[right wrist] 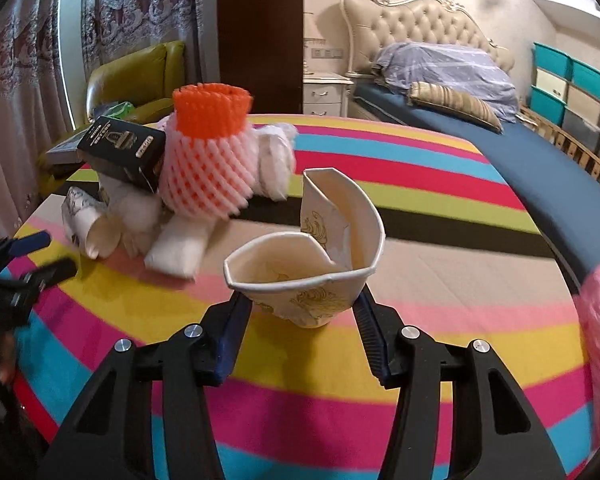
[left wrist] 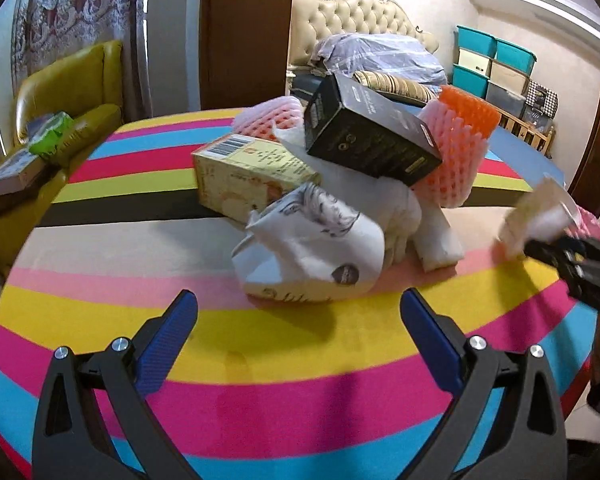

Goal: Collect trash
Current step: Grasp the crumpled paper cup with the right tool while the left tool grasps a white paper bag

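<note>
Right gripper: jaws closed on a crushed paper cup, pads pressing both sides of its rim, cup lifted off the striped table. Left gripper: jaws wide open, nothing btwn them, held low over the table w/ the trash pile just ahead. Pile (packed together, mid-table): black box on top, yellow carton, pink foam net, second paper cup on its side

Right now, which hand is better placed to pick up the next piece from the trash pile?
Left. The left tongs are open and empty, facing the white paper cup at the pile's near edge. The right tongs already grip a crushed paper cup.
</note>
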### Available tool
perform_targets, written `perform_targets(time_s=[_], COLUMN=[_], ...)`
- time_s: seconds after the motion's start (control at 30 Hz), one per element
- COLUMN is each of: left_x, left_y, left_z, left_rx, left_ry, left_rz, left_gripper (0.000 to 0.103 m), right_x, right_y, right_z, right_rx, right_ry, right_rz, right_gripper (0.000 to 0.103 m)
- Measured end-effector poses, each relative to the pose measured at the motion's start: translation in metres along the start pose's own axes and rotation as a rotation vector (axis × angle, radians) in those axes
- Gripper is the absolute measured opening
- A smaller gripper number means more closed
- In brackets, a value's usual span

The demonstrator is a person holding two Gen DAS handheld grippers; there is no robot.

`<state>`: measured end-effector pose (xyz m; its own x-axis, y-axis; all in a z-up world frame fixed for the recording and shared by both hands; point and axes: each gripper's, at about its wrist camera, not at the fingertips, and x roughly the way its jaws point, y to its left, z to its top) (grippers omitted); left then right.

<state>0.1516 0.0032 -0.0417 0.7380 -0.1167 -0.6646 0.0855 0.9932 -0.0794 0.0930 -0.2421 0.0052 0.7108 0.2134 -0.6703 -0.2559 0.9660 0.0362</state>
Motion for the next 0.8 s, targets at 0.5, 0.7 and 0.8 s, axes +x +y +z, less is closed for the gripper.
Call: perform_targets(time_s=[0.5, 0.7, 0.8], left_x=[0.005, -0.001, -0.011], left_y=[-0.027, -0.022, -0.018], left_z=[0.013, -0.002, 0.001], left_rx=[0.035, 0.009, 0.001], left_ry=[-0.025, -0.018, -0.06], left_rz=[0.06, 0.025, 0.046], left_gripper=[0.042, 0.087, 0.092], right_x=[-0.01, -0.01, -0.01], right_y=[-0.007, -0.009, -0.01], right_z=[-0.016, -0.017, -0.018], right_rx=[0.043, 0.052, 0.059], right_ry=[-0.021, -0.02, -0.02], right_rz=[0.02, 0.028, 0.031], right_gripper=[0.049, 0.05, 0.05])
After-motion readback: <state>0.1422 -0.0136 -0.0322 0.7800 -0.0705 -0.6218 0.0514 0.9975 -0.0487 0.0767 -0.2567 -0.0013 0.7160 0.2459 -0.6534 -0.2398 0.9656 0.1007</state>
